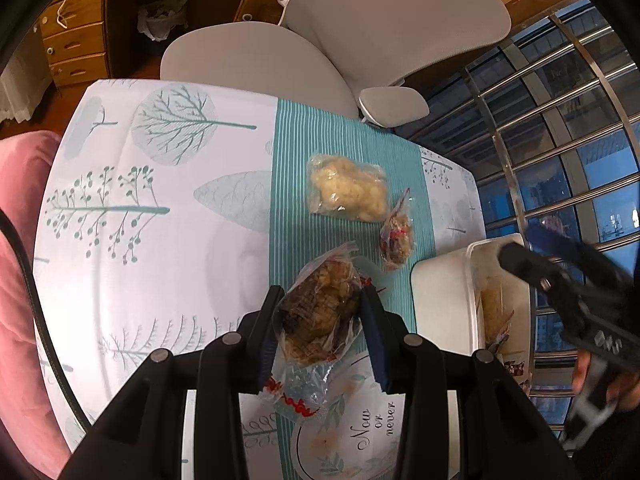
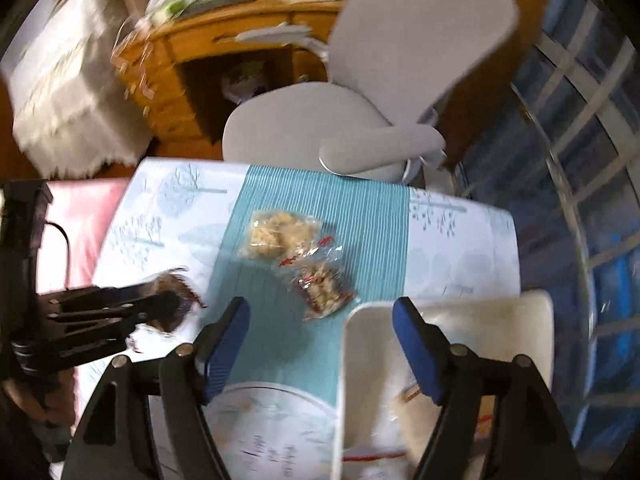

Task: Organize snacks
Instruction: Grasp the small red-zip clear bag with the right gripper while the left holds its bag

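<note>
Midway through the tidy-up, the left gripper [image 1: 320,312] has its fingers clenched on a brown snack bag [image 1: 320,308] above the bench [image 1: 160,240]; the right gripper [image 2: 320,344] hangs spread and empty over the white bin [image 2: 480,320], which seems to hold some packets already; a pale snack bag [image 1: 348,188] and a small packet [image 1: 396,240] lie unsorted.

The left gripper [image 1: 320,308] has its jaws closed on a clear bag of brown snacks [image 1: 316,320], held above the bench [image 1: 160,240]. Beyond it lie a pale snack bag [image 1: 348,190] and a small mixed snack bag [image 1: 396,240]. A white bin [image 1: 444,304] sits at right, with the right gripper [image 1: 560,280] over it.
</note>
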`<state>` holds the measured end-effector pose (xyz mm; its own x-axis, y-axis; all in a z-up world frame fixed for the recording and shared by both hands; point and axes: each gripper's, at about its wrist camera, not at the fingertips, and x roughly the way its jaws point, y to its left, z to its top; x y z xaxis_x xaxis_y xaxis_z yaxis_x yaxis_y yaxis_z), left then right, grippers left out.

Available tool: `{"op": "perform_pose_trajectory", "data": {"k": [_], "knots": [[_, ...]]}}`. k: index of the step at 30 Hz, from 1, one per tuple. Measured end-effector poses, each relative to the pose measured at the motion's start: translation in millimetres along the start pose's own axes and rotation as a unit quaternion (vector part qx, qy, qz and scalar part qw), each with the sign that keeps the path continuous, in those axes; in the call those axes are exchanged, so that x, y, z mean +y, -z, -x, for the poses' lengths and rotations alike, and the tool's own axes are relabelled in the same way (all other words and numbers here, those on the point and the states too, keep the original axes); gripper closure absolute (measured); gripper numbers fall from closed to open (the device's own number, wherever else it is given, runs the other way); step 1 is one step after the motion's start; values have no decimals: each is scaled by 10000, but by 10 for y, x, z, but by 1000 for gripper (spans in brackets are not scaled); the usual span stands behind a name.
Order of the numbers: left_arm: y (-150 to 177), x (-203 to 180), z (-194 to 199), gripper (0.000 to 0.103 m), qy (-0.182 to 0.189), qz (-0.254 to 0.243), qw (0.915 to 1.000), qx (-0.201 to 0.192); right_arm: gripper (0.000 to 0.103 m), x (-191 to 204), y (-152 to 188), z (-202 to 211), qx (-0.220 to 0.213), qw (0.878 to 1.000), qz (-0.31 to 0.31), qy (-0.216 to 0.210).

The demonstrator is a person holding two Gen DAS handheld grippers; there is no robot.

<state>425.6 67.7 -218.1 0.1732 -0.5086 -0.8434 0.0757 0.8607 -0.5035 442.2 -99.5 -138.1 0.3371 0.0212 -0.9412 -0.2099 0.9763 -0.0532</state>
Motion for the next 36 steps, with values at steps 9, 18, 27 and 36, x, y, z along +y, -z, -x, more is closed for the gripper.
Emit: {"op": "perform_pose_trajectory", "data": {"k": [9,18,27,36], "knots": [[55,17,-56,66,-75,78,9999,-23,26,80,-273,-657,1127,9880,1055,-40],[64,7,-120,66,-47,115,9999,17,26,30,-380,-1224,2085,9730,988,-69],[77,77,-185,66,-129,151,9998,58,26,48,-415,-1603,2633,9600,948,90],[84,178,-87,66,-159,276,9995,11,43,6,-418,-1753,2922,9535,735,79]]}}
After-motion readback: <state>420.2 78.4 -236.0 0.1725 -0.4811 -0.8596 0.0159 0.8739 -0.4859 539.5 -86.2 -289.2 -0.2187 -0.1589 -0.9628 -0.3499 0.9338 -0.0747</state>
